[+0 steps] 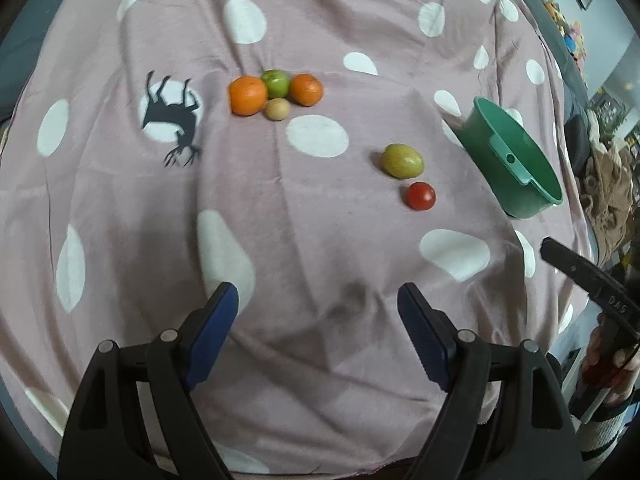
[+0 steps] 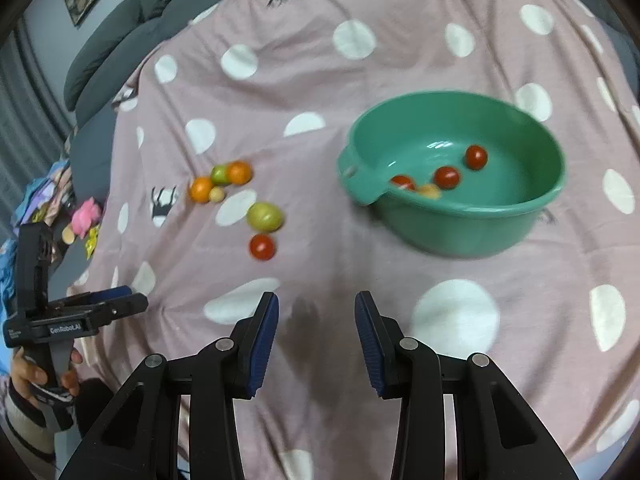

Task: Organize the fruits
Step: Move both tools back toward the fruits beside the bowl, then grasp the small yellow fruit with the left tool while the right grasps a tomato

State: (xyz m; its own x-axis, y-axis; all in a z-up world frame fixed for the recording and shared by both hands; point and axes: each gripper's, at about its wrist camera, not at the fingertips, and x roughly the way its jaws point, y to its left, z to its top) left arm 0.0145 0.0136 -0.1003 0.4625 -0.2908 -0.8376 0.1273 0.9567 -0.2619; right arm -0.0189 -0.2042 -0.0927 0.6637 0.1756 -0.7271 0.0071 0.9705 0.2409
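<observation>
A green bowl sits on the pink dotted blanket and holds three red tomatoes and a small yellow fruit; it also shows in the left wrist view. On the blanket lie a yellow-green fruit, a red tomato, two oranges, a green apple and a small beige fruit. My left gripper is open and empty, near the blanket's front. My right gripper is open and empty, in front of the bowl.
The pink blanket with white dots covers a sofa or bed. Grey cushions lie at the far left. Toys and clutter sit beyond the blanket's left edge. The left gripper shows in the right wrist view.
</observation>
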